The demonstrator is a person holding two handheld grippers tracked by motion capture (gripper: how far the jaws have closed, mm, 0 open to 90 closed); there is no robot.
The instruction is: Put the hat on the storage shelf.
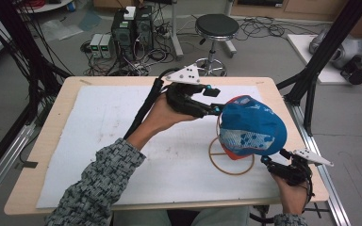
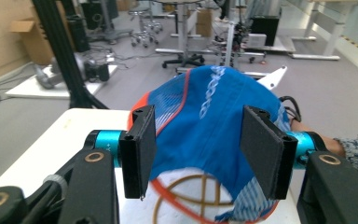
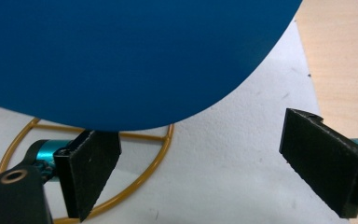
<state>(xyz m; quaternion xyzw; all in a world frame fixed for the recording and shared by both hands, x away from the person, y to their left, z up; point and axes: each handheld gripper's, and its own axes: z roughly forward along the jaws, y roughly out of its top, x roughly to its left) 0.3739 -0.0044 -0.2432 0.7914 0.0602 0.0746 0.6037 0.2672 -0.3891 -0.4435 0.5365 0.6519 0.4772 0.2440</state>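
Step in hand: seating the blue cap (image 1: 250, 125) on the gold wire stand (image 1: 231, 162), apparently near completion.
Cap location: atop the stand, at 3 o'clock on the white mat (image 1: 122, 141).
Left gripper (image 1: 214, 101): jaws apart, spanning the crown without pressing; nothing held.
Right gripper (image 1: 274, 157): jaws wide apart under the brim at 5 o'clock, holding nothing.
Next move: probably back both grippers clear without dragging fabric.

Grey-patterned sleeves (image 1: 99, 183); black grippers with teal joints, flat black fingers (image 2: 139, 149).

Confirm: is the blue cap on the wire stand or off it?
On: the blue cap sits atop the wire stand, whose ring base shows beneath.
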